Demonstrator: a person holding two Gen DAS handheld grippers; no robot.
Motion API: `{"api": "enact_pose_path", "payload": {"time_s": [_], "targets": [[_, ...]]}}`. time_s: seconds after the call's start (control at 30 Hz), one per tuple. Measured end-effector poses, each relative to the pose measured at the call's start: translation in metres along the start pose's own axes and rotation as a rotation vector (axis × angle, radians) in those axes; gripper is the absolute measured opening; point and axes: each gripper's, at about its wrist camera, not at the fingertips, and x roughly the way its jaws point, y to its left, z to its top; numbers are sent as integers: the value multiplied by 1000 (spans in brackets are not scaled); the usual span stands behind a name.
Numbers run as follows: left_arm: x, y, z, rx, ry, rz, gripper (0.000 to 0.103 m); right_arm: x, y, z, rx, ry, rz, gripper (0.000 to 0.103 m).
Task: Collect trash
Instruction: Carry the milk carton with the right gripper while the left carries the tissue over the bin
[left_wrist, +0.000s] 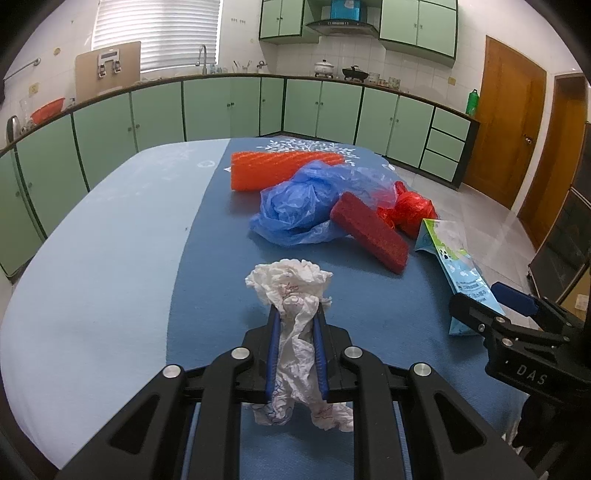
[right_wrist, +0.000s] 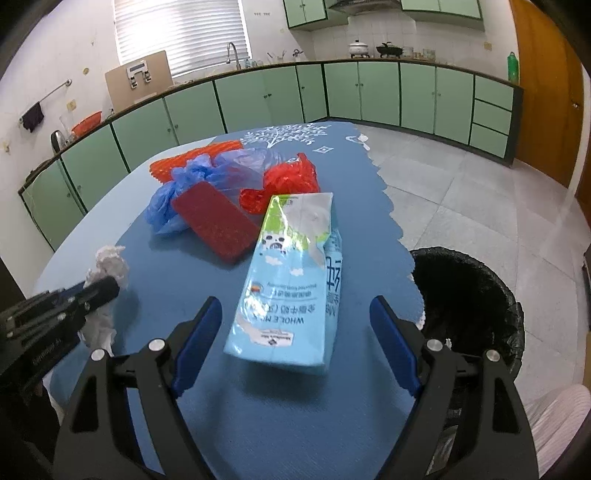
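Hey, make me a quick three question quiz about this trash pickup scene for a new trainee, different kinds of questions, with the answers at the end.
1. True or false: the left hand-held gripper is shut on the crumpled white paper.
2. Multiple choice: what lies between the open fingers of the right hand-held gripper? A) the dark red sponge block B) the light blue milk carton C) the blue plastic bag
3. Fill in: the black-lined trash bin stands on the floor off the table's ______ edge, as seen from the right wrist.

Key: 1 true; 2 B; 3 right
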Motion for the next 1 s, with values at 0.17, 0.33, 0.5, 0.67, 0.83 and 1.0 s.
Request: {"api": "enact_pose_path", "payload": {"time_s": [0.17,0.33,0.5,0.67,0.83,1.0], "targets": [[3,0,-1,4,5,-2,17,5,-2,-1,4,8,-23,74],[7,-1,-3,5,15,-1,17,9,-1,-1,-5,9,-12,68],[9,-1,-2,6,17,-1,17,9,3,-2,-34,6,1,56],[9,-2,-2,7,18,0,17,-1,8,2,-72,-26,6,46],[4,-5,1,10,5,-1,17,-12,6,4,-62,-43,26,46],[-4,-11,7,6,-18,-19,17,-30,-2,10,-49,-84,26,46]]}}
